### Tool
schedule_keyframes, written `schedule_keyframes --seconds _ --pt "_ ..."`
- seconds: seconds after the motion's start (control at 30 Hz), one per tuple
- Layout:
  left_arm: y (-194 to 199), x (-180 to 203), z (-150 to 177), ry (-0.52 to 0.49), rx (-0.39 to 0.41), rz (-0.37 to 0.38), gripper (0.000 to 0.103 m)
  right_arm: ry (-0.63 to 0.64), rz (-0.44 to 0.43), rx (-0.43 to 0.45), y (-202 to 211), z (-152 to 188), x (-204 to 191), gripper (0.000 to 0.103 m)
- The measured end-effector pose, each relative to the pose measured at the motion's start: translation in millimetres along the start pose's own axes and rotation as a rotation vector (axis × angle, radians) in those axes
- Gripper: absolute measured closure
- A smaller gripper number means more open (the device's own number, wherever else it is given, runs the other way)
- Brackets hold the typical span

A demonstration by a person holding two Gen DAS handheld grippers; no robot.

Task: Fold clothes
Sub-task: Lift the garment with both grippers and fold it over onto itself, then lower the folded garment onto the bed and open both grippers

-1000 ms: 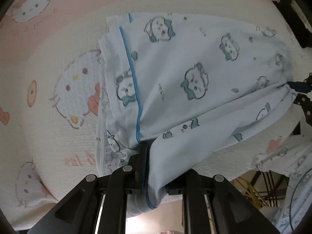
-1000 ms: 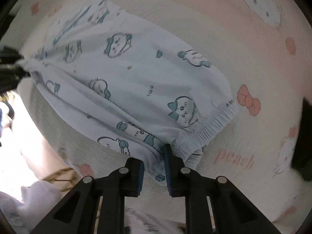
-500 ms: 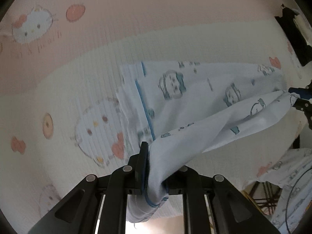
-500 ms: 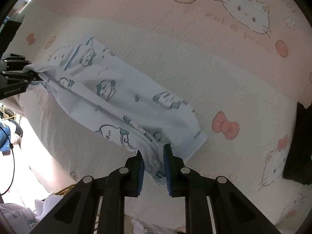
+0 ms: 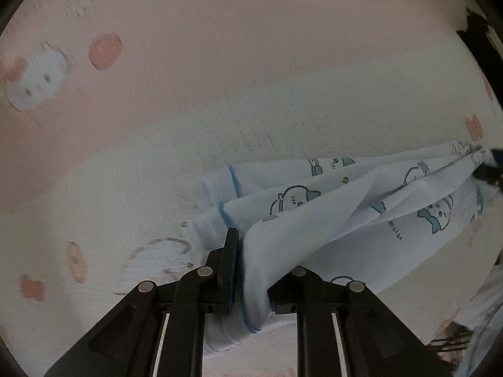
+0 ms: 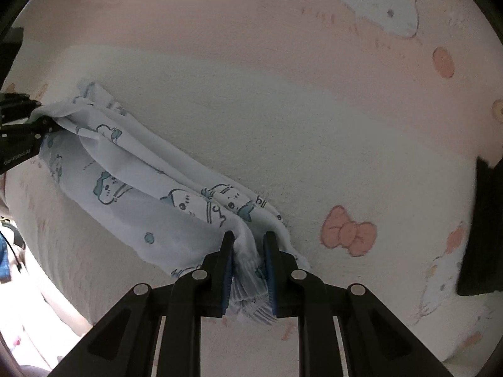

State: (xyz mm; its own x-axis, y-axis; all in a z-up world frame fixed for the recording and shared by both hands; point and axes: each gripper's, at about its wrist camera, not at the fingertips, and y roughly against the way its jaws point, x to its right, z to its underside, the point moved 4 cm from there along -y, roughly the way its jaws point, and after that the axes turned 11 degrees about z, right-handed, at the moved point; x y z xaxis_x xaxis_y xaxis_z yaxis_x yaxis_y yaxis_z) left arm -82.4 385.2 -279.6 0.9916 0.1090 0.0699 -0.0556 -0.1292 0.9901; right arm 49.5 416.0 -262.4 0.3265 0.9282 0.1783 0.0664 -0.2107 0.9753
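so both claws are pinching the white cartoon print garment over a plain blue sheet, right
Not quite: the sheet is pink and cream with cat faces and bows, not plain blue, as the right wrist view shows. Both the left claw and right claw do pinch the white cartoon-print garment.

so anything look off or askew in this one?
Nothing damaged or spilled. The printed shorts hang bunched and creased between the right tool, clamped on the elastic waistband, and the left tool, whose jaws are opening with the blue-trimmed hem between them. Left wrist view is motion-blurred.
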Motion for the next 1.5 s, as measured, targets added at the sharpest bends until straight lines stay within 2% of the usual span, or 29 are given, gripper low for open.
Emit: schedule_keyframes --seconds 0.17,0.3,0.37,0.43,0.57,0.7,0.77,0.83,0.93,1.1,1.23,1.3,1.37,1.43,1.5 --pt "-0.2 -17.6 8.4 0.116 0.042 0.184 0.087 -0.004 0.024 0.015 -4.7 11.5 -18.1 0.086" --pt "1.0 -34.9 10.9 0.219 0.029 0.341 0.085 -0.015 0.039 0.034 -5.6 18.4 -11.8 0.085" --pt "3.9 -47.2 21.5 0.245 0.027 0.386 0.085 -0.006 0.038 0.046 -5.1 24.2 -13.7 0.084" --pt "9.4 -41.8 21.0 0.217 0.022 0.382 0.085 -0.011 0.029 0.049 -5.3 27.5 -12.7 0.083" --pt "23.7 4.2 26.5 0.061 -0.021 0.309 0.085 -0.040 0.013 0.029 -8.4 31.1 -9.8 0.083" --pt "45.6 19.3 38.1 -0.022 -0.052 0.323 0.082 -0.058 0.034 0.008 -9.7 34.8 -12.4 0.083" --pt "54.2 13.4 40.6 -0.060 -0.062 0.318 0.077 -0.047 0.052 0.013 -9.2 37.8 -15.4 0.083" --pt "56.9 7.5 40.4 -0.110 -0.051 0.227 0.073 -0.045 0.057 0.014 -9.3 41.1 -17.4 0.083" --pt "47.1 -48.2 -0.1 -0.140 -0.041 0.145 0.071 -0.055 0.039 0.006 -16.8 20.0 -22.1 0.083" --pt "46.4 -80.5 -4.5 0.000 0.022 0.150 0.071 -0.059 0.030 0.005 -18.6 16.9 -9.7 0.083" --pt "43.6 -80.2 -7.4 0.039 0.104 0.079 0.071 -0.059 0.037 0.014 -18.4 24.7 -20.4 0.082" --pt "46.4 -84.4 2.8 0.065 0.118 0.137 0.071 -0.086 0.014 0.014 -19.8 22.8 -24.1 0.081" --pt "48.5 -82.3 -2.1 0.093 0.133 0.196 0.071 -0.125 -0.034 0.041 -16.4 21.0 -19.9 0.080" --pt "54.6 -83.0 3.6 0.125 0.159 0.234 0.071 -0.152 -0.118 0.132 -1.9 21.6 -11.6 0.079" --pt "60.7 -73.9 22.2 0.153 0.187 0.252 0.071 -0.184 -0.196 0.210 15.9 24.6 -3.3 0.062"
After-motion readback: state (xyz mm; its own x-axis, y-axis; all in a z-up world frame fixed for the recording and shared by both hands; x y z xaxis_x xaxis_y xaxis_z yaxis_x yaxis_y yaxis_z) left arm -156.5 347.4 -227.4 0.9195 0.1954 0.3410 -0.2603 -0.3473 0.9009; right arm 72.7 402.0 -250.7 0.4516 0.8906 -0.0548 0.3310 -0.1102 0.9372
